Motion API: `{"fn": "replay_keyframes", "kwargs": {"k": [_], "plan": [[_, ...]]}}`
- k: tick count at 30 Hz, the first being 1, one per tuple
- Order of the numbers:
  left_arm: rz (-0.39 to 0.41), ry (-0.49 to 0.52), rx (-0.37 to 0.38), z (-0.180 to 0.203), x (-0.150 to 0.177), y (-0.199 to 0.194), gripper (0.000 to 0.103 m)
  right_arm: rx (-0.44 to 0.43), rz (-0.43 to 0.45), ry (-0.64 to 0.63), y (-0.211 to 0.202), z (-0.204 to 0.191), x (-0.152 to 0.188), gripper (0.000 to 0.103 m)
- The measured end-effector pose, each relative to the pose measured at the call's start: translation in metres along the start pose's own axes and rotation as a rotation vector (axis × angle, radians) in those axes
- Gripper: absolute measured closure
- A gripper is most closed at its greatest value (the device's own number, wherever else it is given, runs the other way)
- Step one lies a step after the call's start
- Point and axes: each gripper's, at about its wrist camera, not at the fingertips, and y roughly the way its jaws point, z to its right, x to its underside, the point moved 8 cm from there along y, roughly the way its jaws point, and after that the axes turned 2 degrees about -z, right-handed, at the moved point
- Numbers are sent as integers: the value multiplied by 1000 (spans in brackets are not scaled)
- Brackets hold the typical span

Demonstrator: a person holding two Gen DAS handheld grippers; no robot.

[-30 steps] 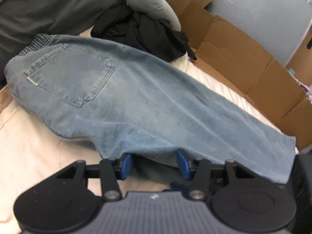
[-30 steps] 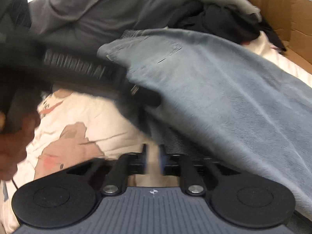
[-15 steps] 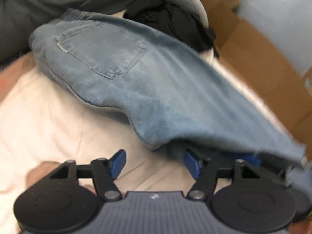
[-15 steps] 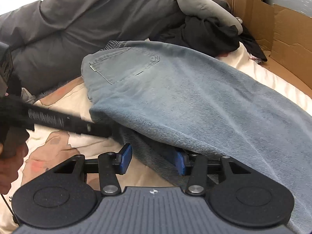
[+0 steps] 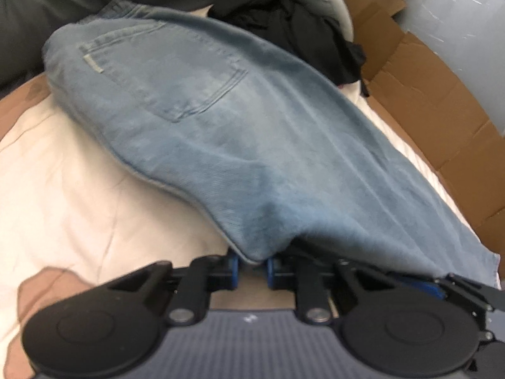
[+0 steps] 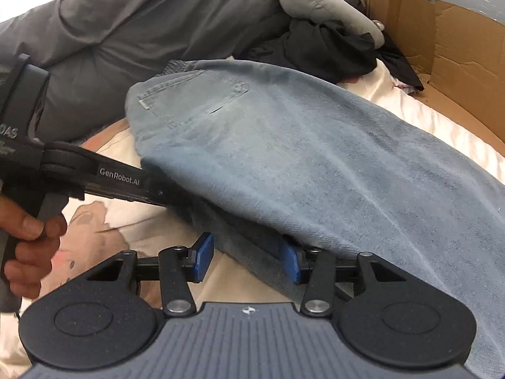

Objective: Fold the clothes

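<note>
Left wrist view: my left tool (image 5: 252, 272) is pinched narrow on the near edge of the jeans (image 5: 221, 132), which stretch away across the bed (image 5: 63, 189).

Right wrist view: my right tool (image 6: 246, 260) gapes wide around the jeans' lower fold. Only here my hand (image 6: 28, 246) shows, gripping the left tool's handle.

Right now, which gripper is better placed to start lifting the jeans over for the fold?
Left. The left gripper is shut on the jeans edge; the right gripper is open, with denim between its fingers but not clamped.
</note>
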Motion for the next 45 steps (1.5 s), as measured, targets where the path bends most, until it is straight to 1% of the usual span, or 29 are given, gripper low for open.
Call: {"fn": "replay_keyframes", "kwargs": {"k": [4,9,13,16,17,18,19,22,26,27,29,32,36,41,43,45], "plan": [[-28,-1,9,-10,7,-10,90,-25,-13,-16,-8,-5,7,50],[-34,14,10,-13,11,-21,92,-57,-30,-36,-18,-12,16,50],[-41,17,14,-13,10,-23,92,-53,-10,-37,-39,-7,16,50],[-54,57,-10,-14,15,-29,94,-47,9,-36,-56,-3,14,49],[-59,73,-19,-14,17,-32,97,-38,15,-33,-61,1,14,46],[-64,88,-28,-14,19,-35,102,-18,18,-28,-63,9,14,45],[-70,103,-37,-15,21,-37,103,0,10,-21,-64,17,17,44],[-85,145,-60,-15,26,-46,100,43,-21,1,-72,43,25,44],[-47,234,-89,-2,11,-56,88,122,-17,43,-102,80,43,44],[-40,256,-98,2,6,-55,88,149,-13,73,-111,92,49,44],[-36,280,-92,14,-5,-49,88,194,2,140,-128,112,61,44],[-24,319,-95,28,-14,-40,88,247,41,217,-151,136,75,45],[-32,345,-101,33,-10,-30,88,305,91,297,-168,162,91,45],[-29,382,-133,38,-6,-19,87,359,87,347,-160,190,115,45],[-30,386,-146,37,-3,-13,87,394,61,347,-152,200,124,47],[-13,411,-161,38,-1,-6,83,434,34,344,-145,210,132,48]]}}
